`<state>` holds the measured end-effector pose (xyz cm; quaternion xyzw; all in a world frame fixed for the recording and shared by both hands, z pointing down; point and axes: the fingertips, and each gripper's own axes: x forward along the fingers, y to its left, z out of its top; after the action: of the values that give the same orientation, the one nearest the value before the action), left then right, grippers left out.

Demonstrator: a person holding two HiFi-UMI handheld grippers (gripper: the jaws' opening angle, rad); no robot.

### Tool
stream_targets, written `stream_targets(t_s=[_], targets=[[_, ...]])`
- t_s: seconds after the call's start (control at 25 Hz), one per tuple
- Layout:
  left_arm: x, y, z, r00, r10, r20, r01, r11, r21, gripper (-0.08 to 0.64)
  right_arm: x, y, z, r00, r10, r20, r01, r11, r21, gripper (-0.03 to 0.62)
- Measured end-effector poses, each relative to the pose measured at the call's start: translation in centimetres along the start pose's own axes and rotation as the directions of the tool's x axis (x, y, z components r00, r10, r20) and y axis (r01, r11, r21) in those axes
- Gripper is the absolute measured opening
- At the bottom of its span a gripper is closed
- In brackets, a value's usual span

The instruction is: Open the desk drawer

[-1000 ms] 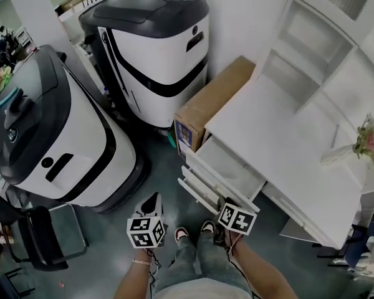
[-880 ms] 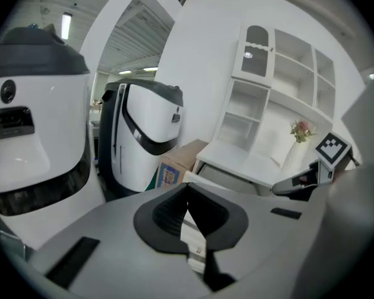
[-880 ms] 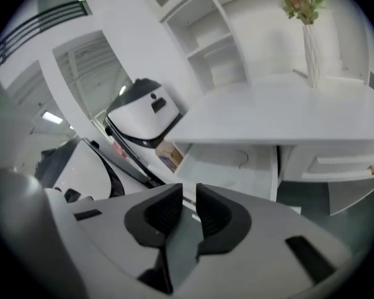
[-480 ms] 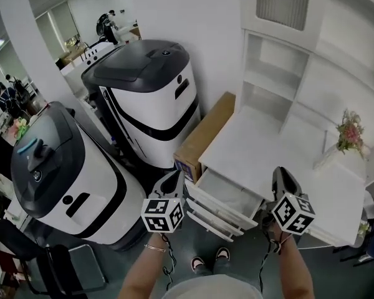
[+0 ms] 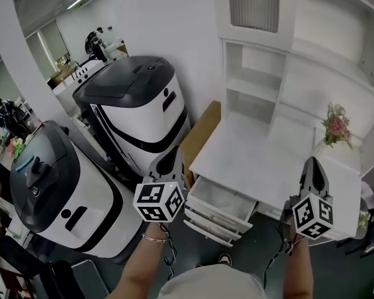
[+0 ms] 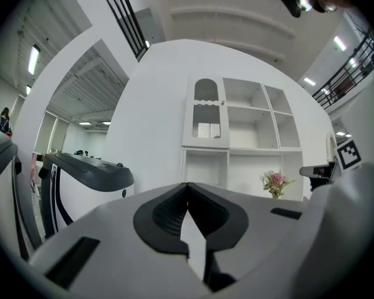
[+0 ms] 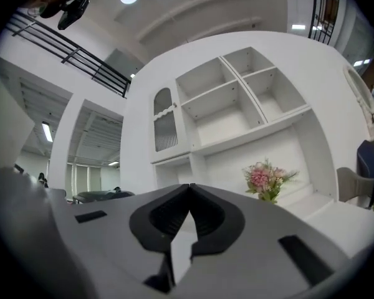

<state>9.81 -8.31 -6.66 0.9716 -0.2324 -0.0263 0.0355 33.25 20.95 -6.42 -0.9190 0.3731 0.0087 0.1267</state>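
Drawer: the top drawer [image 5: 219, 199] stands pulled out under the front edge of the desk [image 5: 255, 161]. In the head view its front runs from 10 to 4 o'clock.
Left tongs [image 5: 172, 161]: clenched on nothing. The drawer lies near, at 4 o'clock and lower.
Right tongs [image 5: 314, 170]: just closed, tips together, nothing between. The drawer lies at 8 o'clock, well apart.
Nearer: the left, as I judge it.
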Motion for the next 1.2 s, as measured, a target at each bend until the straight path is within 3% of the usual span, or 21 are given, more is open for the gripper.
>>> stream_targets(t_s=[0.28, 1.2], targets=[[0.4, 0.4, -0.7, 0.999, 0.036, -0.005, -0.036, 0.999, 0.008, 0.017, -1.3, -2.2, -1.5, 0.995, -0.09, -0.037, 0.088, 0.994, -0.065, 0.008], [-0.4, 0.6, -2.3, 0.998, 0.05, -0.039, -0.051, 0.999, -0.016, 0.017, -0.5, 1.5, -2.9, 0.994, -0.016, -0.11, -0.002, 0.987, -0.163, 0.005]])
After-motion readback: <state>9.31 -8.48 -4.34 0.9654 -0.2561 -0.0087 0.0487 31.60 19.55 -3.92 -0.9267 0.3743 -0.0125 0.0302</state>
